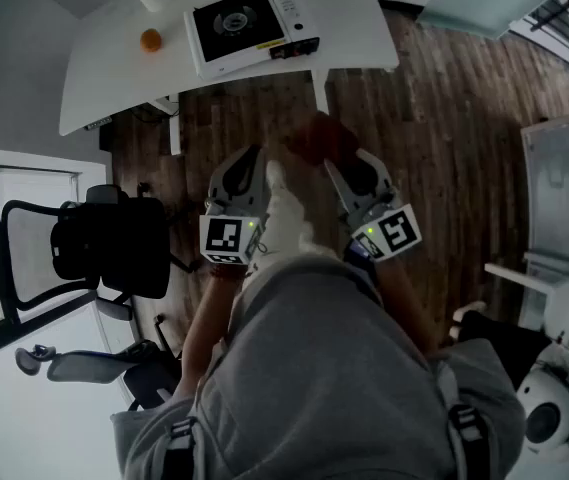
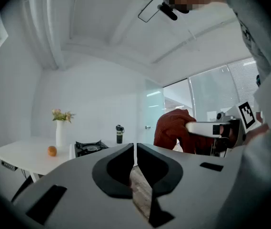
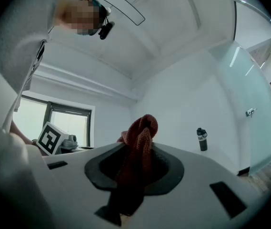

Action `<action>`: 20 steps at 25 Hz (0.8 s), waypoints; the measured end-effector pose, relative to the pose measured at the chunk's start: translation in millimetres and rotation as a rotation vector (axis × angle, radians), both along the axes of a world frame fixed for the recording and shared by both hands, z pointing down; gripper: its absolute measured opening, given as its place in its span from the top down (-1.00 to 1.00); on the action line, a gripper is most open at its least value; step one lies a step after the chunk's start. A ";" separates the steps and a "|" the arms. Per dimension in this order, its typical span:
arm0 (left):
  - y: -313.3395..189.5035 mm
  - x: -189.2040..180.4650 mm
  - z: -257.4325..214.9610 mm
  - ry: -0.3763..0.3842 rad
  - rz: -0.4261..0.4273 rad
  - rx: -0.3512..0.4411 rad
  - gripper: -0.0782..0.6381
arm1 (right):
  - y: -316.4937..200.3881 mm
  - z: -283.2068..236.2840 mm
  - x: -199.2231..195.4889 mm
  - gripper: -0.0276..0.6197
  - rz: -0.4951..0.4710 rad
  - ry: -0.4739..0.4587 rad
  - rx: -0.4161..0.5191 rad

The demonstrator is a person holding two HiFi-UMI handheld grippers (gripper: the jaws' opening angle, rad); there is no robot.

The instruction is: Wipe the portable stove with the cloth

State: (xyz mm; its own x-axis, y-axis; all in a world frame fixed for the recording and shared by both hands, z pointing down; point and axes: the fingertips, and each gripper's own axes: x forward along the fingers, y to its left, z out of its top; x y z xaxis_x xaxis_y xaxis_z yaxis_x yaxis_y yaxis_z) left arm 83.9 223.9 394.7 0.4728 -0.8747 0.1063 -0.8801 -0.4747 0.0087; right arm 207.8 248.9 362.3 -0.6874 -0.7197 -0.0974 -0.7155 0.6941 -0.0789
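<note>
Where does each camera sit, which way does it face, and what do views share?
Head view: on the head, facing steeply down; grey torso, left gripper, right gripper, stove on the table.
Left gripper view: on that gripper, level toward the table; shut, empty jaws, torso at right.
Right gripper view: on that gripper, facing slightly upward; jaws shut on the cloth, torso at left.
Shared: both gripper views show the bottle; all three show the cloth.

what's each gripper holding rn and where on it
The right gripper pinches the cloth at a bunched fold; the rest hangs below. The left gripper is shut and empty.
</note>
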 end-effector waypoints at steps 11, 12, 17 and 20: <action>-34.5 -13.8 5.7 -0.010 -0.043 -0.012 0.66 | -37.2 15.7 -4.6 0.59 -0.050 0.034 -0.078; -39.8 -16.3 6.1 -0.018 -0.051 -0.011 0.66 | -43.4 17.0 -5.0 0.59 -0.045 0.030 -0.088; -65.8 -25.6 8.0 -0.046 -0.077 -0.013 0.66 | -73.2 23.1 -8.6 0.59 -0.048 0.022 -0.135; -83.6 -35.7 10.4 -0.051 -0.091 -0.023 0.66 | -95.1 24.5 -13.2 0.59 -0.061 0.040 -0.145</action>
